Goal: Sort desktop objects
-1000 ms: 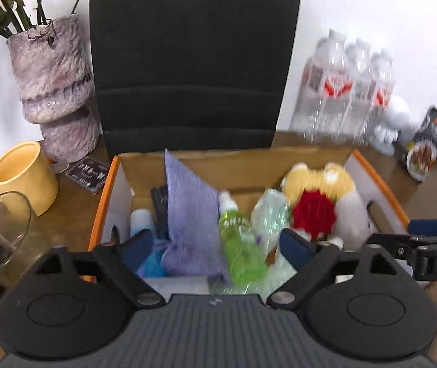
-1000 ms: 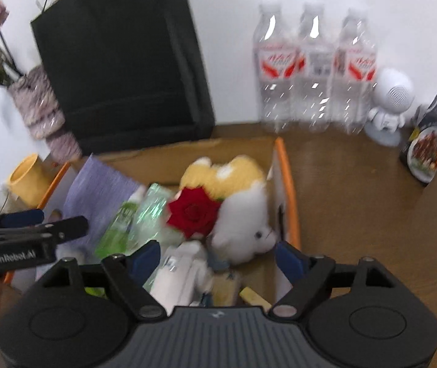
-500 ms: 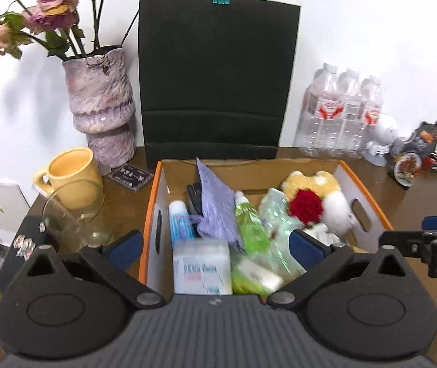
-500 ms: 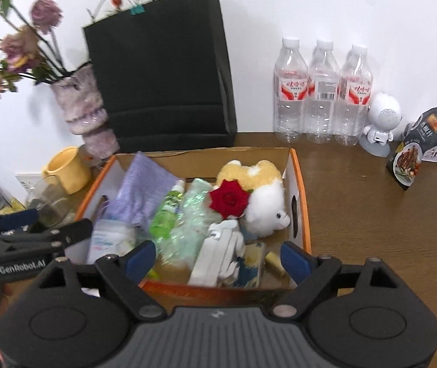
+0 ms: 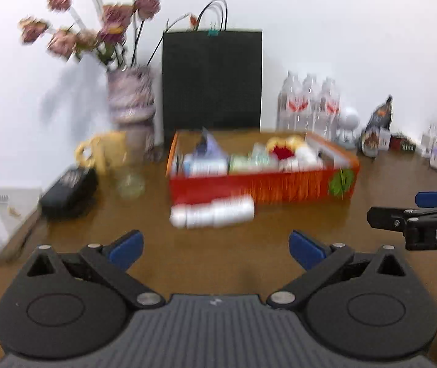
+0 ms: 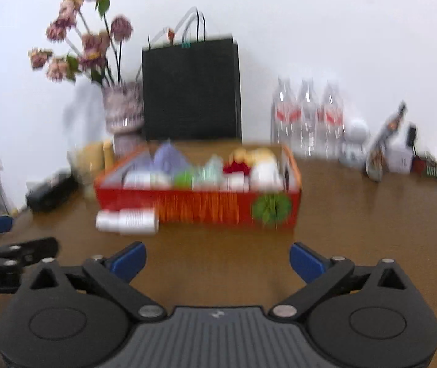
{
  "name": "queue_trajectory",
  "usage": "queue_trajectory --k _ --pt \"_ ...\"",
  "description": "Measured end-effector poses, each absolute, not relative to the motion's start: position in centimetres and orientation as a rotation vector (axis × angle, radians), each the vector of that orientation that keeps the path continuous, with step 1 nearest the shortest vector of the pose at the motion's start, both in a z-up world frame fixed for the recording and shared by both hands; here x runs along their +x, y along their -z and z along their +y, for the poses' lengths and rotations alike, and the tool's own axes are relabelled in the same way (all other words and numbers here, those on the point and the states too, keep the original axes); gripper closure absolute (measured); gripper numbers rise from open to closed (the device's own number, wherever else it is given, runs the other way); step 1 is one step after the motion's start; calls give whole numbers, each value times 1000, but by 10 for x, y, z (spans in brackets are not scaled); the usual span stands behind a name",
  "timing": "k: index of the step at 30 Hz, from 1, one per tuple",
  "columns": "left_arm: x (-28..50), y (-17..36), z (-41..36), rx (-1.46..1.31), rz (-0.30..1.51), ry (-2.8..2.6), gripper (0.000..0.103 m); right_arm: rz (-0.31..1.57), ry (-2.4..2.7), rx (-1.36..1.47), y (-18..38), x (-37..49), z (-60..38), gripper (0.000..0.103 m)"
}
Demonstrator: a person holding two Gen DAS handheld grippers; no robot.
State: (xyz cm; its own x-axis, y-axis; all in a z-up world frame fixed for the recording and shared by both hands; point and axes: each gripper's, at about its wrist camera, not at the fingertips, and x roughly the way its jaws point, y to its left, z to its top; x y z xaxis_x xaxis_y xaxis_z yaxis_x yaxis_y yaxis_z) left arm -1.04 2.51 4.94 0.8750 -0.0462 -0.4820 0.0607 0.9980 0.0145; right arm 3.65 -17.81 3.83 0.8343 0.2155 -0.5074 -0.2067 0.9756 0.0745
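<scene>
A red-orange cardboard box (image 5: pixel 261 188) (image 6: pixel 200 205) stands on the brown desk, filled with a lilac cloth, bottles, a plush toy with a red rose (image 5: pixel 282 150) and other items. A white bottle (image 5: pixel 212 213) (image 6: pixel 128 220) lies on its side on the desk in front of the box's left end. My left gripper (image 5: pixel 215 248) is open and empty, well short of the bottle. My right gripper (image 6: pixel 218 260) is open and empty, in front of the box. Both views are blurred.
Behind the box stand a black paper bag (image 5: pixel 212 79), a vase of dried flowers (image 5: pixel 131 98), a yellow mug (image 5: pixel 101 153), a glass (image 5: pixel 131 181), three water bottles (image 5: pixel 308 104) and a white robot figure (image 5: pixel 348 125). A black case (image 5: pixel 69 191) lies at the left.
Both grippers have pulled back and away from above the box; it now sits farther off and the white bottle in front of it has come into view. Both stay open.
</scene>
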Motion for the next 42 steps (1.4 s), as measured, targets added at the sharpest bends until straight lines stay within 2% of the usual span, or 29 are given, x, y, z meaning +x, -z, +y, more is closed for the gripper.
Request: queue_trajectory --k 6,13,42 --pt "-12 -16 29 2 629 40 0 621 -242 5 -2 18 -170 2" --pt "0 -7 26 18 698 16 0 678 -214 -1 7 22 -167 2" --pt "0 -4 33 -2 705 8 0 706 -181 -38 12 24 -162 0"
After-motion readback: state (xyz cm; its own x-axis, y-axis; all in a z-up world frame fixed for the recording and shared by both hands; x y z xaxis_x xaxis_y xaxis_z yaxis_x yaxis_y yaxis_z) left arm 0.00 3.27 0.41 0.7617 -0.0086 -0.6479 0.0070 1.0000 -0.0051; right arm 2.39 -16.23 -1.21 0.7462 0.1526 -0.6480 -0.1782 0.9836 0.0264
